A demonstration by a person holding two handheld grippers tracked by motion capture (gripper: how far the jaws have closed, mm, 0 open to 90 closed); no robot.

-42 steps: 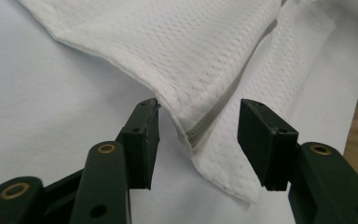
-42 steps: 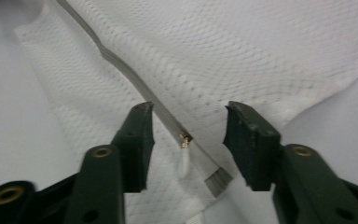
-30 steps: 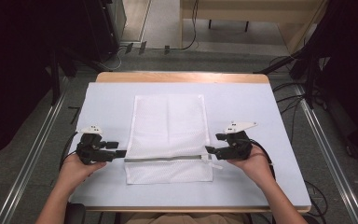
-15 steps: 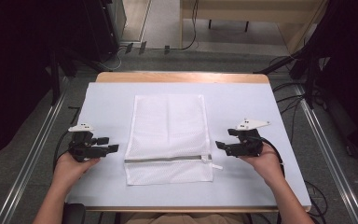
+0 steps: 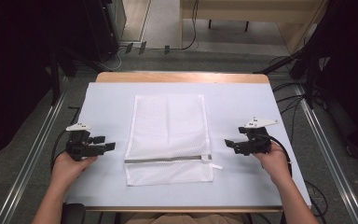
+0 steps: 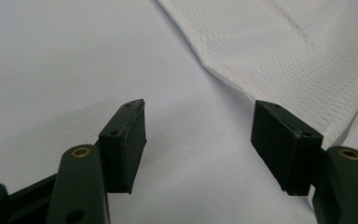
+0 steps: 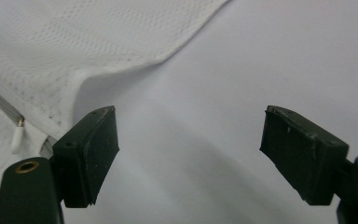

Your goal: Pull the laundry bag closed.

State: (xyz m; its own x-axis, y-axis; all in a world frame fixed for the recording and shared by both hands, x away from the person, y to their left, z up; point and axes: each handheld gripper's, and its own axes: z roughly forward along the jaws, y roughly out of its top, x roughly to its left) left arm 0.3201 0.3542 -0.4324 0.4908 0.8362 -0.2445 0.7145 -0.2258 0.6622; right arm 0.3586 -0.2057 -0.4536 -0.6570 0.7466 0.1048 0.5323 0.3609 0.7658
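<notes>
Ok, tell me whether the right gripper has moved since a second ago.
Yes. The right gripper has pulled back rightward from the white mesh laundry bag, whose right edge it met earlier. Its jaws have just been opening, with nothing between them.

Your left hand-held gripper [image 5: 103,147] and right hand-held gripper [image 5: 230,143] are black, with brass-ringed screw holes, grey three-cornered top plates and trailing black cables.

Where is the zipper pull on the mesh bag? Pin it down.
In the high view the zipper pull lies at the right end of the grey zipper, near the white mesh bag's lower right edge, left of the right hand-held gripper.
</notes>
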